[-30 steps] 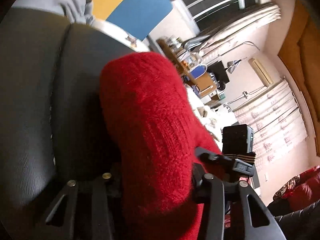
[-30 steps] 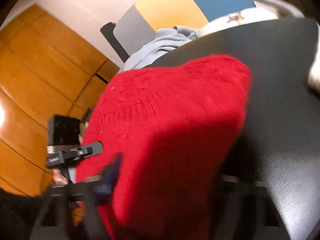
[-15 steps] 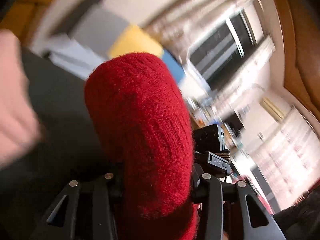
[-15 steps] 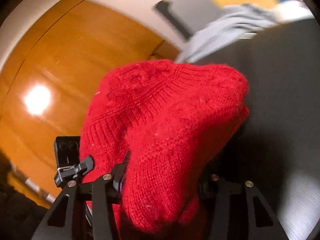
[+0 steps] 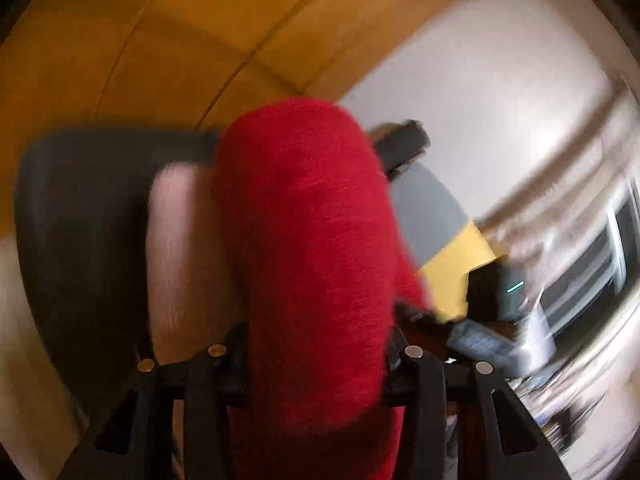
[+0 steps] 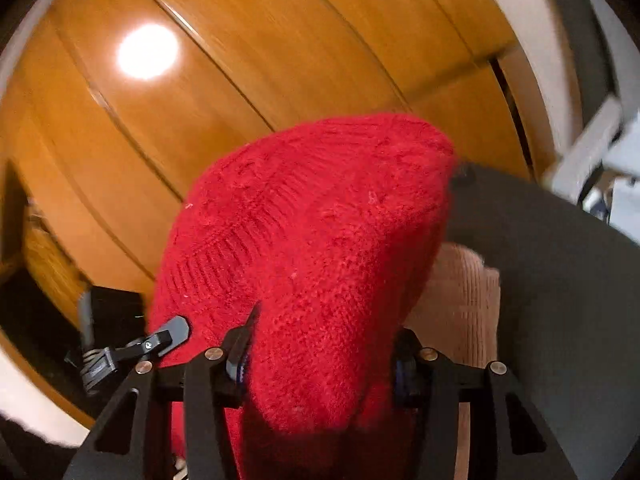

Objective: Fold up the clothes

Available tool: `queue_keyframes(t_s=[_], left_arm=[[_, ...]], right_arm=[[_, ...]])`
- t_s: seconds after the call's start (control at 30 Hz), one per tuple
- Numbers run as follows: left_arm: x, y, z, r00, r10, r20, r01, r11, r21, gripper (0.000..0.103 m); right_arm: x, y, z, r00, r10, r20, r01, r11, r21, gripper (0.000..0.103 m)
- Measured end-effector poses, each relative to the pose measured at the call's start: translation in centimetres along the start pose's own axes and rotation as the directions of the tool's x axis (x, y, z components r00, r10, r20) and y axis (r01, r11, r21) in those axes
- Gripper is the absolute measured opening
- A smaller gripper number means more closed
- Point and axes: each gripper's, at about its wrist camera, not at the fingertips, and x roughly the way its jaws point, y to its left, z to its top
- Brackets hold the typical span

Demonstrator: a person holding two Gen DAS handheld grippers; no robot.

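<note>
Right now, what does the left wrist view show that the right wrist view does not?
Only the left wrist view: a blurred window and a yellow panel. Only the right wrist view: a bright light glare on the wooden panelling. Both: the red knit sweater bunched between the gripper's fingers, a pink garment, and the dark seat.

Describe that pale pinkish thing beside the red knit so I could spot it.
Find the dark seat. On it, right of the bunched red knit, lies a folded pale pink garment. Its fine ribbing and soft colour set it apart from the fuzzy bright red wool.
</note>
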Motion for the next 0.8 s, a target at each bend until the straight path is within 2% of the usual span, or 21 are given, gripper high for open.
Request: queue_keyframes(t_s=[0.07, 0.13, 0.23, 0.3, 0.37, 0.43, 0.53, 0.6, 0.67, 0.73, 0.8], left_arm=[[-0.4, -1.1, -0.3, 1.0, 0.013, 0.015, -0.013, 0.998, 0.062, 0.049], [-0.8, -2.7, -0.5, 0.999, 0.051, 0.015, -0.052, 0.992, 0.117, 0.05], [-2.5, -4.6, -0.5, 0.993, 0.109, 0.037, -0.114, 0.978, 0.176, 0.054], [-4.9, -5.8, -0.6, 0.984, 0.151, 0.1, -0.17, 0.959, 0.227, 0.054], [-7.8, -7.0, -0.7, 0.964, 0.184, 0.194, -0.232, 0.937, 0.261, 0.055], [-9.5, -8.3, -0.6, 0.95, 0.171, 0.262, -0.247, 0.924, 0.292, 0.058], [-10.0, -11.3, -1.0, 0.946, 0.091, 0.31, -0.211, 0.9, 0.382, 0.063], [-8.8, -12.9, -0.8, 0.958, 0.052, 0.282, -0.176, 0.881, 0.439, 0.064], [-7.0, -13.1, 0.1, 0.972, 0.043, 0.231, -0.147, 0.877, 0.457, 0.064], [-2.7, -11.2, 2.0, 0.978, 0.133, 0.16, -0.19, 0.883, 0.429, 0.063], [1.0, -9.0, 3.2, 0.97, 0.221, 0.104, -0.245, 0.884, 0.398, 0.057]], right_arm=[[2.8, -2.6, -0.6, 0.999, -0.012, -0.043, 0.014, 0.998, 0.057, 0.075], [4.2, -4.1, -1.1, 0.998, -0.018, -0.066, 0.024, 0.996, 0.089, 0.078], [2.8, -3.3, -1.2, 0.998, -0.038, -0.05, 0.041, 0.997, 0.065, 0.084], [1.3, -2.5, -0.7, 0.996, -0.087, -0.034, 0.088, 0.996, 0.026, 0.087], [-0.9, -1.1, -0.2, 0.99, -0.141, 0.018, 0.141, 0.99, -0.029, 0.088], [-3.5, 0.7, 0.0, 0.982, -0.17, 0.084, 0.178, 0.98, -0.094, 0.088], [-5.9, 4.8, -1.6, 0.98, -0.14, 0.143, 0.17, 0.961, -0.218, 0.088], [-5.8, 7.4, -3.6, 0.986, -0.105, 0.133, 0.141, 0.945, -0.295, 0.088], [-5.2, 8.9, -6.0, 0.991, -0.097, 0.096, 0.126, 0.923, -0.363, 0.088], [-4.0, 8.0, -7.0, 0.99, -0.125, 0.06, 0.138, 0.916, -0.376, 0.088], [-2.5, 6.7, -7.5, 0.985, -0.17, 0.031, 0.169, 0.911, -0.377, 0.088]])
